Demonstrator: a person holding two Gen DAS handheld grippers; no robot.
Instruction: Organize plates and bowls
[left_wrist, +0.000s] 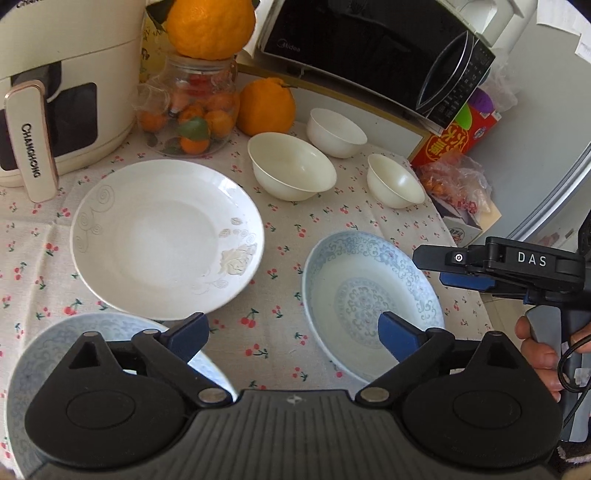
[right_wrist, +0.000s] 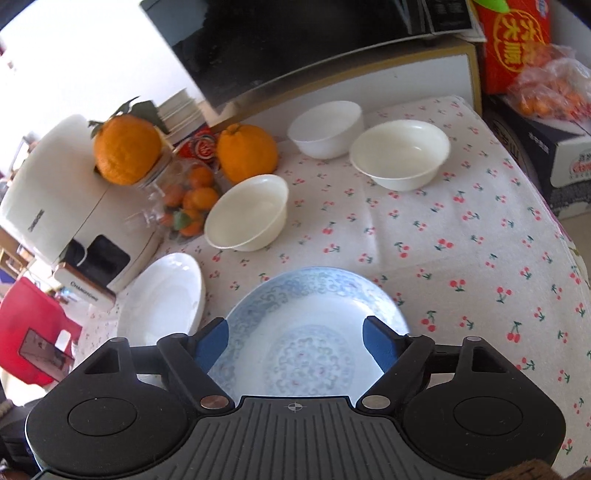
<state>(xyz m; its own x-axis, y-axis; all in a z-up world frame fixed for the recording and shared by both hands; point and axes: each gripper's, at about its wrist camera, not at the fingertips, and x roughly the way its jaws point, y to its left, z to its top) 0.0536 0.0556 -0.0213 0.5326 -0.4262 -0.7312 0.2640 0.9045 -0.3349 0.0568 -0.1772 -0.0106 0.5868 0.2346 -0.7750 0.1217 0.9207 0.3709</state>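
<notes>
On the cherry-print tablecloth lie a white embossed plate (left_wrist: 166, 238), a blue-patterned plate (left_wrist: 369, 295) and a second blue-patterned plate (left_wrist: 48, 354) at the near left, partly hidden by my left gripper. Three cream bowls (left_wrist: 291, 166) (left_wrist: 336, 133) (left_wrist: 395, 181) stand behind them. My left gripper (left_wrist: 291, 338) is open and empty above the cloth between the plates. My right gripper (right_wrist: 295, 341) is open and empty, hovering over the near edge of the blue-patterned plate (right_wrist: 314, 325). The right gripper also shows in the left wrist view (left_wrist: 461, 267). The white plate (right_wrist: 162, 299) and the bowls (right_wrist: 247, 212) (right_wrist: 400, 153) (right_wrist: 325, 127) show in the right wrist view.
A white Changhong appliance (left_wrist: 55, 92) stands at the back left. A glass jar of small oranges (left_wrist: 192, 107) carries a large orange (left_wrist: 210, 26); another orange (left_wrist: 266, 107) sits beside it. A black microwave (left_wrist: 380, 48), a red box (left_wrist: 454, 136) and bagged snacks (left_wrist: 454, 181) line the back right.
</notes>
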